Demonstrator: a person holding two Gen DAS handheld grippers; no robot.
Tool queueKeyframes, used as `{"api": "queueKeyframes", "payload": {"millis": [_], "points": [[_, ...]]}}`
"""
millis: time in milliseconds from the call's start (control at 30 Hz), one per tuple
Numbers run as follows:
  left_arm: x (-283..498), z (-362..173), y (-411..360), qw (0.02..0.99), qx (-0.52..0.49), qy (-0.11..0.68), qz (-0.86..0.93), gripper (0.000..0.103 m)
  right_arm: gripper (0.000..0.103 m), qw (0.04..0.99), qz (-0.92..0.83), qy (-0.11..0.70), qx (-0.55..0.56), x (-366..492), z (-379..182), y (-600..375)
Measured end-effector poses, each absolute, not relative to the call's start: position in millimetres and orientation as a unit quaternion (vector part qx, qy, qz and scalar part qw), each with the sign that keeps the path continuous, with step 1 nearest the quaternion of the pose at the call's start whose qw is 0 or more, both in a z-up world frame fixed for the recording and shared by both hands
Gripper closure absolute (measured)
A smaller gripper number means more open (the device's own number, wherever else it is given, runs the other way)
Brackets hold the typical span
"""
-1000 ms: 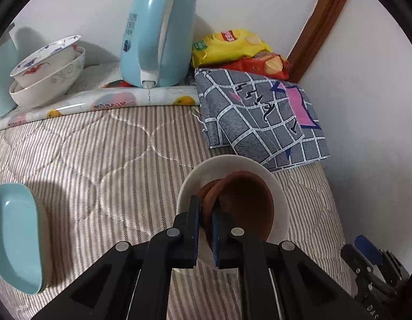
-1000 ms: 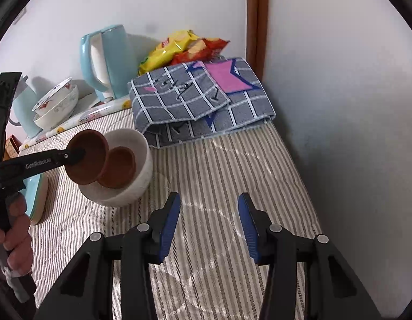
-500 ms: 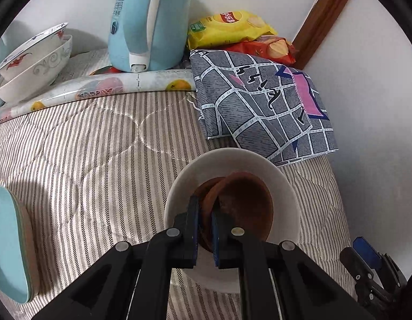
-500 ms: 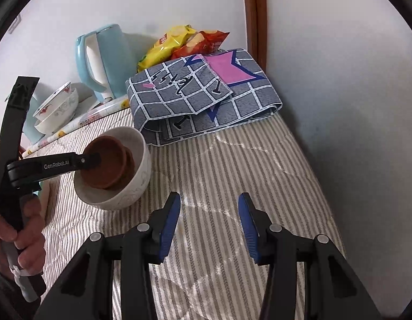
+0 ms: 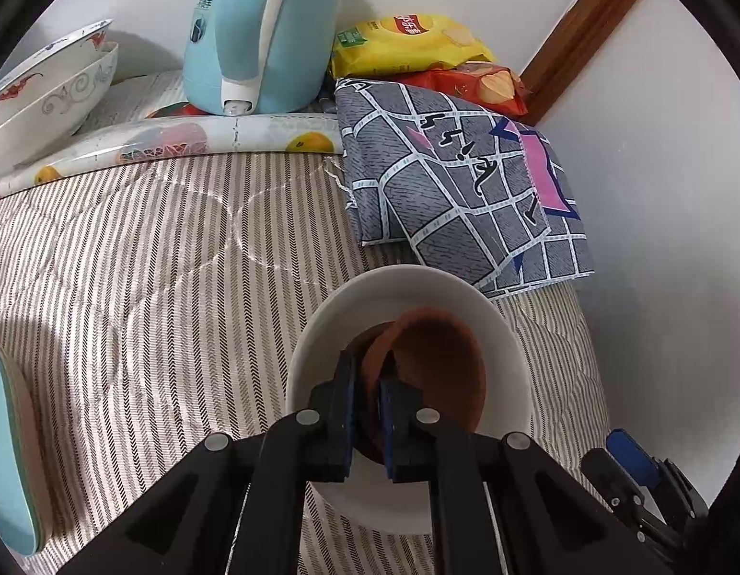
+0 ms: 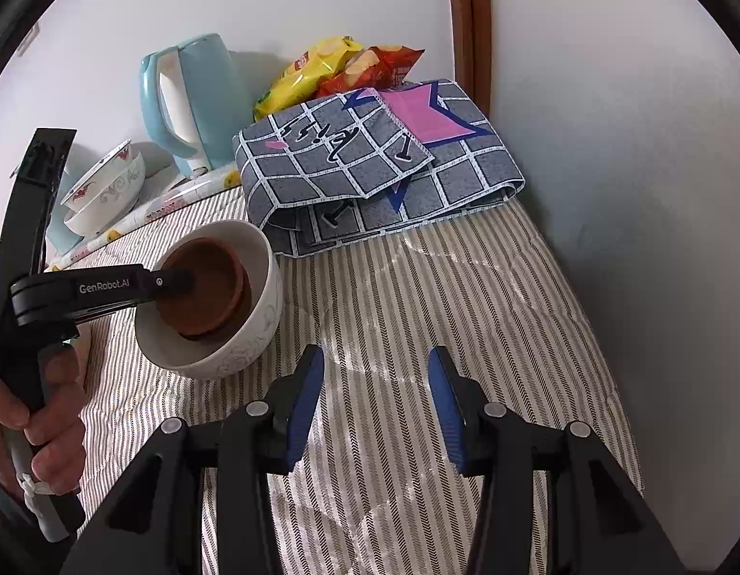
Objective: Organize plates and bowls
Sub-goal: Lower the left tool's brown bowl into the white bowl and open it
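A white bowl (image 5: 509, 354) (image 6: 264, 297) stands on the striped cover. My left gripper (image 5: 368, 373) (image 6: 185, 280) is shut on the rim of a brown dish (image 5: 442, 364) (image 6: 212, 282), which sits low inside the white bowl on a second brown dish (image 6: 245, 287). My right gripper (image 6: 375, 369) is open and empty, above the cover to the right of the bowl. Two stacked patterned bowls (image 5: 49, 96) (image 6: 106, 187) stand at the back left. A light blue plate (image 5: 5, 460) lies at the left edge.
A light blue kettle (image 5: 260, 28) (image 6: 192, 100) stands at the back on a fruit-patterned mat (image 5: 178, 139). A folded grey checked cloth (image 5: 466, 201) (image 6: 370, 167) and snack bags (image 5: 413, 43) lie at the back right by the wall.
My left gripper has lowered the brown dish from above the white bowl down into it, onto the other brown dish. My right gripper stayed open and drew slightly closer.
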State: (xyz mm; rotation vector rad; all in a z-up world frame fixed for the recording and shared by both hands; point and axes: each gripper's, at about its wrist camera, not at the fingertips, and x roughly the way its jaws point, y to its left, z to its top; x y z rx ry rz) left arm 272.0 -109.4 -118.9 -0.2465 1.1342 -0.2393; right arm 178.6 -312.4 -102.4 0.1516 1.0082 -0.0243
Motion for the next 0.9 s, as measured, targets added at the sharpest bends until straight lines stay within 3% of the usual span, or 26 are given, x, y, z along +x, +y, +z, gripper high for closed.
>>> {"api": "queueKeyframes", "payload": {"millis": [367, 500, 900], "points": [[270, -119, -111, 0.822, -0.104, 0.544, -0.135, 0.088, 0.058, 0.871, -0.003, 0.487, 0.067, 184, -103, -301], [267, -116, -113, 0.822, -0.092, 0.543, -0.143, 0.076, 0.058, 0.872, 0.001, 0.485, 0.065, 184, -101, -297], [252, -98, -111, 0.838, -0.074, 0.524, -0.136, 0.076, 0.051, 0.877, 0.012, 0.477, 0.064, 182, -91, -285]]}}
